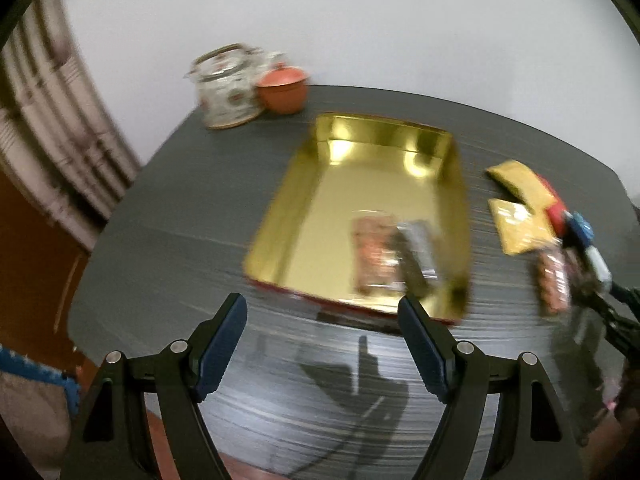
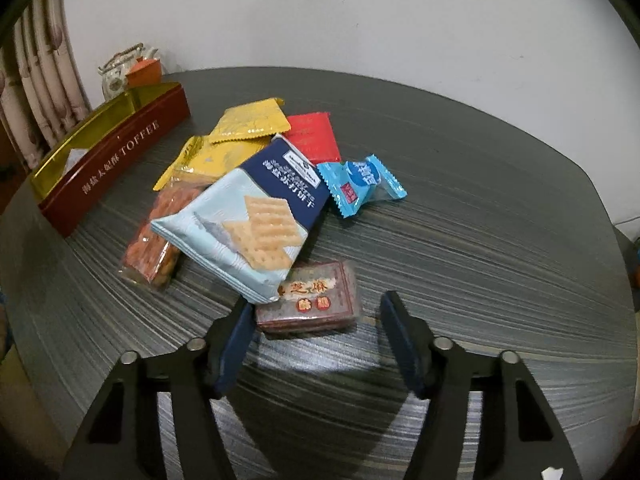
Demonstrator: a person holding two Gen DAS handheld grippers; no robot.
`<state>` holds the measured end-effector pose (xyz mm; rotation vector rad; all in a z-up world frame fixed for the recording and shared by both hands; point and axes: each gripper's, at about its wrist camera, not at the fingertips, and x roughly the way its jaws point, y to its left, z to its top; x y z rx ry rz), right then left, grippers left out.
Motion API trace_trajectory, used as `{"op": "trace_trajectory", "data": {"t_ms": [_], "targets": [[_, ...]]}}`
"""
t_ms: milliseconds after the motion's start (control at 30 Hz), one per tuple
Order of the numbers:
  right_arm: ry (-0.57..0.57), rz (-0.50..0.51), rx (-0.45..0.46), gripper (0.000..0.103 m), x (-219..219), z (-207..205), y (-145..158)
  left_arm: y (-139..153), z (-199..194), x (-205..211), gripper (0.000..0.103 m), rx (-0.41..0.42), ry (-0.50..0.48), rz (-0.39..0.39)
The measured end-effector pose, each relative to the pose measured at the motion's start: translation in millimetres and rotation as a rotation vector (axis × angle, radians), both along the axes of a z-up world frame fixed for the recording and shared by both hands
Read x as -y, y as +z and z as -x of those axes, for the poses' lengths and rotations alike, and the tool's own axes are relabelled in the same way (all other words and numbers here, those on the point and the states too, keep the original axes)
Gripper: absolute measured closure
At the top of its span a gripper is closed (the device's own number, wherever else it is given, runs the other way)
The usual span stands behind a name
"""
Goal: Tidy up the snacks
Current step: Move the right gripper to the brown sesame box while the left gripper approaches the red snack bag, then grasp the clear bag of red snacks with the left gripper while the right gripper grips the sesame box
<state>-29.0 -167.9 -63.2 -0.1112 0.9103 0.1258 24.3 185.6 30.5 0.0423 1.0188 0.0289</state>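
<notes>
The right gripper point(image 2: 316, 320), jaws spread, straddles a brown sesame bar point(image 2: 316, 300) on the desk point(image 2: 480, 240); its left pad is at the wrapper and its right pad is clear. Beyond lies the snack heap, topped by a cracker packet point(image 2: 248, 224). The left gripper point(image 1: 322, 316) hangs spread and empty by the near edge of the gold tin point(image 1: 320, 200), which holds two snacks.

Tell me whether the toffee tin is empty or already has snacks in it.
Not empty. The left wrist view shows the open gold-lined toffee tin holding two wrapped snacks near its front right corner; the rest is bare.
</notes>
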Motion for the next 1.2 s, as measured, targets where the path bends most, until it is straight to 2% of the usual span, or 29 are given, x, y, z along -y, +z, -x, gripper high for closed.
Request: {"op": "trace_trajectory", "data": {"t_ms": [100, 333, 500, 767, 967, 1200], "targets": [[0.01, -0.004, 0.006, 0.057, -1.5, 2.2, 0.0, -5.1, -3.6, 31.3, 0.025, -0.016, -0.059, 0.009], [-0.01, -0.009, 0.028, 0.058, 7.6, 6.7, -0.4, -20.8, -6.0, 97.6, 0.025, -0.067, -0.183, 0.049], [-0.087, -0.005, 0.047, 0.058, 27.9, 5.8, -0.7, -31.7, -6.8, 130.5, 0.025, -0.088, -0.228, 0.067], [-0.202, 0.035, 0.079, 0.059, 53.0, -3.3, -1.9, -40.1, -15.0, 168.6, 0.025, -0.107, -0.264, 0.13], [-0.219, 0.021, 0.077, 0.059, 57.9, -6.0, -2.1, -50.8, -27.8, 195.1, 0.025, -0.138, -0.283, 0.158], [-0.223, 0.002, 0.068, 0.059, 60.8, -5.1, -3.2, -71.5, -43.4, 207.9, 0.025, -0.189, -0.261, 0.145]]}}
